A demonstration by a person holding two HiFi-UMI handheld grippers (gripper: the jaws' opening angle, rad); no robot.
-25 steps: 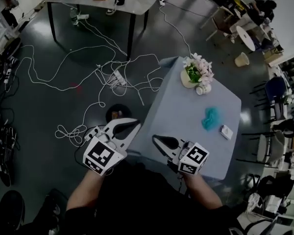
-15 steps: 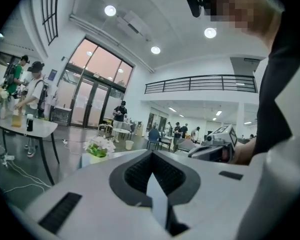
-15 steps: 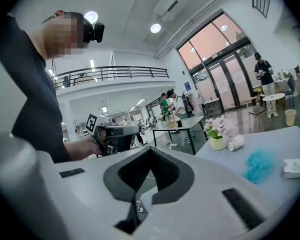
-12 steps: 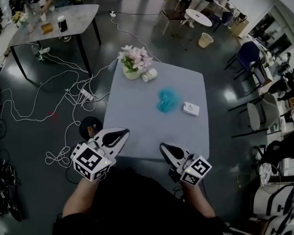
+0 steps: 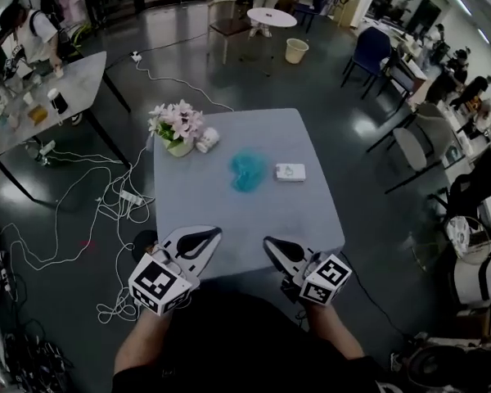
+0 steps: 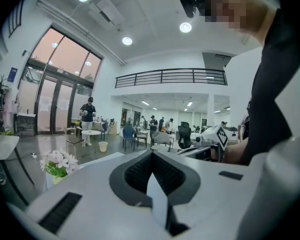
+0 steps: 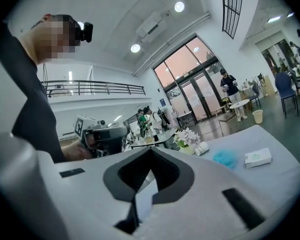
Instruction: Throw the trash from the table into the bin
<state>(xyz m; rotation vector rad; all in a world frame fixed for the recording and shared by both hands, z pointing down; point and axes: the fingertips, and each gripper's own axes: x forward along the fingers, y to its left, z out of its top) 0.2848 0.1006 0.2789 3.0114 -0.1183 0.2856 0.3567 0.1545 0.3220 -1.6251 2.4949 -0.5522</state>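
Fingers (image 6: 80, 184) together, left gripper (image 5: 215, 232), right gripper (image 5: 268, 242) at table (image 5: 229, 215) edge

Flowers (image 5: 177, 125) on table (image 5: 222, 218) far-left (cup (image 5: 207, 140) beside); box (image 5: 290, 172) right of wad (image 5: 247, 170).

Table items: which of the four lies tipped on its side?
The white cup, lying right beside the upright flower vase. The teal wad and the flat white box sit apart from it, mid-table.

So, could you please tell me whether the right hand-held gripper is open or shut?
Shut. In the right gripper view, the right hand-held gripper has its jaws meeting at the tips, with nothing between them.
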